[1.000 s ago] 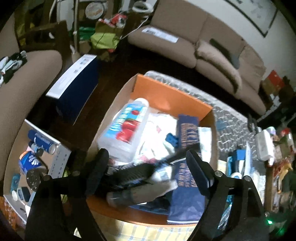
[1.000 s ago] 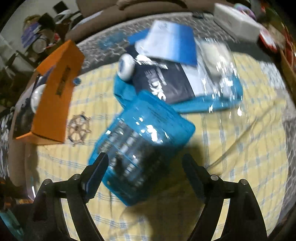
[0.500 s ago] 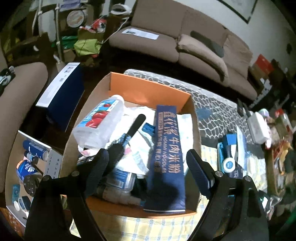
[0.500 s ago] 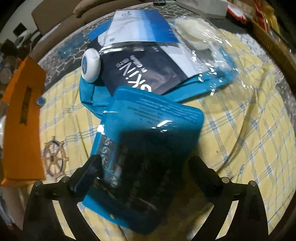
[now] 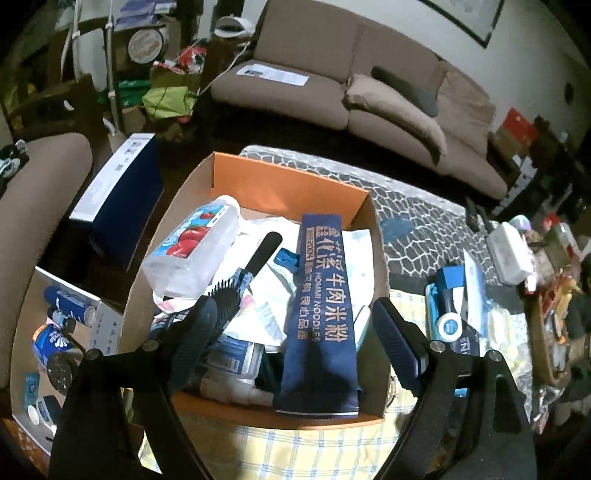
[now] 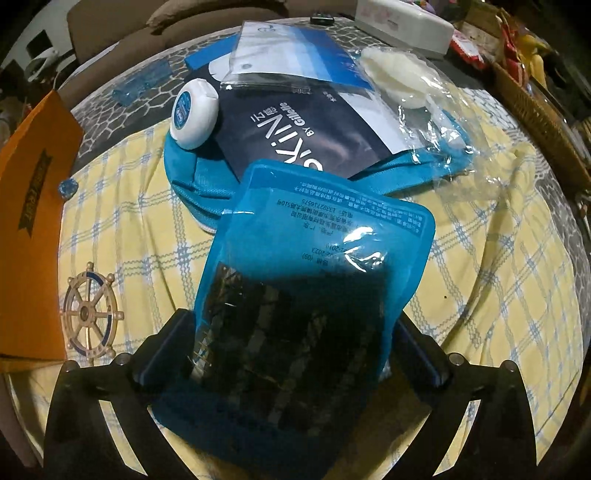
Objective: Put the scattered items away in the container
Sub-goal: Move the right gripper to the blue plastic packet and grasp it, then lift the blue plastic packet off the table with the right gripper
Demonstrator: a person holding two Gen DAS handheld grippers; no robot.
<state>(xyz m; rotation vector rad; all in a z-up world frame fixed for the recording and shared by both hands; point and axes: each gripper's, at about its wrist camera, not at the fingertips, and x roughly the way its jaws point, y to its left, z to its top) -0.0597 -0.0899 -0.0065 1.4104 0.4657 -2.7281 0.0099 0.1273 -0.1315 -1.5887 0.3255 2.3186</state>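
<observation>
A lived-in living room at home: a brown sofa (image 5: 369, 85) with cushions (image 5: 395, 107) runs along the wall under a framed picture (image 5: 461, 14), an armchair (image 5: 37, 173) stands beside it, and household clutter crowds the floor and a desk under a yellow checked cloth (image 6: 498, 266).

Glossy blue pouch (image 6: 314, 280) flat on checked cloth — orange box (image 5: 284, 184) crammed.

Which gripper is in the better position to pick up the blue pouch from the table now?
Probably the right gripper: its open jaws already straddle the blue pouch. The left gripper is open above the orange box.
</observation>
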